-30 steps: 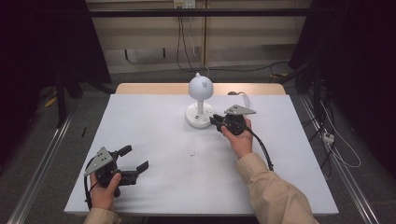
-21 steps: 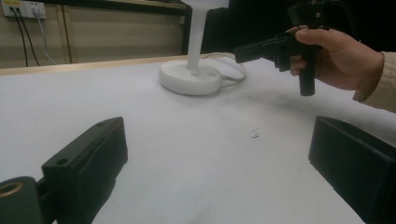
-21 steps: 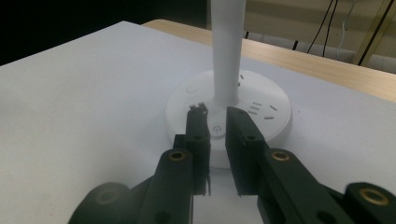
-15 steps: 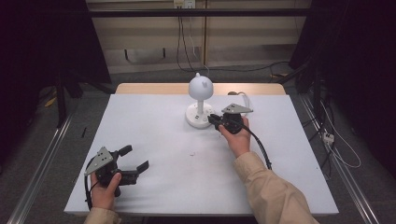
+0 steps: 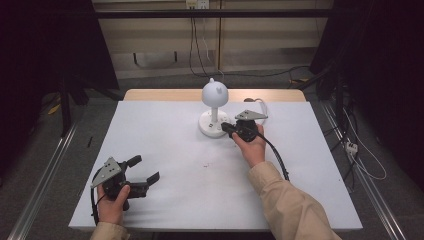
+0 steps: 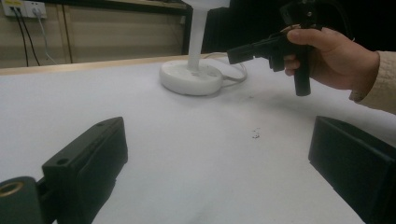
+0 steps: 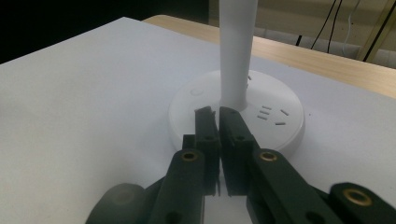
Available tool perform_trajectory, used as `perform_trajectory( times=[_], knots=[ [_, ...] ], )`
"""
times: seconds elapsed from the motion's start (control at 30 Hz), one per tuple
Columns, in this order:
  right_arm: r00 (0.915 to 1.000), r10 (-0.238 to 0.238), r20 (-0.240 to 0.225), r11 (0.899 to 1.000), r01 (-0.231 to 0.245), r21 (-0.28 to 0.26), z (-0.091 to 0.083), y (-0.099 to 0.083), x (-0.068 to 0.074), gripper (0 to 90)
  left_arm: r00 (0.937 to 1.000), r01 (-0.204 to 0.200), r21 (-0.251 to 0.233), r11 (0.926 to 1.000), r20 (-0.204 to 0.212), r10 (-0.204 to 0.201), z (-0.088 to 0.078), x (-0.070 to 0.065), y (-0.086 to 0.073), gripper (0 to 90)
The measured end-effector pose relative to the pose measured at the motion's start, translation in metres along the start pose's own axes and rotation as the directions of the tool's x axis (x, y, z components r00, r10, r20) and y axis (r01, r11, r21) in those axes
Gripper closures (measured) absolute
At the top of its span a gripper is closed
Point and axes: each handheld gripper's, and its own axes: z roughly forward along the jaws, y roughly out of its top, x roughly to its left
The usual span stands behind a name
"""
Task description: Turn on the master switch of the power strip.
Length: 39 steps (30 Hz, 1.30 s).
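Closed right gripper poised over the desk lamp's base, likely about to press a touch button.

The worktop [image 5: 165, 150] carries the lamp [image 5: 214, 112] at its far middle, stem upright, round head on top. Right gripper [image 7: 218, 122] fingers have just been closing, now pressed together on nothing, tips over the base; the next move calls for a light downward touch. Left gripper [image 5: 145, 170] rests spread.

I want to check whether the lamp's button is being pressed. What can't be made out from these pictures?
- Contact: in the right gripper view the shut right claw hides the spot of the lamp base under its tips.
- Lamp head: cut off by the top edge there.
- Base markings: too small to read.
- High view: right claw against the lamp, too small.
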Motion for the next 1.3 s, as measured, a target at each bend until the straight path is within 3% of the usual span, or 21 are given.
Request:
perform_trajectory(
  times=[0.73, 1.3],
  knots=[
    [0.9997, -0.024, -0.010, 1.000, 0.025, 0.015, 0.011, 0.001, -0.001, 90.0, 1.0000, 0.002, -0.003, 1.0000, -0.003, -0.002, 0.000, 0.000, 0.000, 4.4],
    [1.0000, -0.006, 0.003, 1.000, 0.006, 0.014, 0.015, 0.002, -0.005, 90.0, 1.0000, 0.002, -0.003, 1.0000, -0.003, -0.002, 0.000, 0.000, 0.000, 4.5]
  ],
)
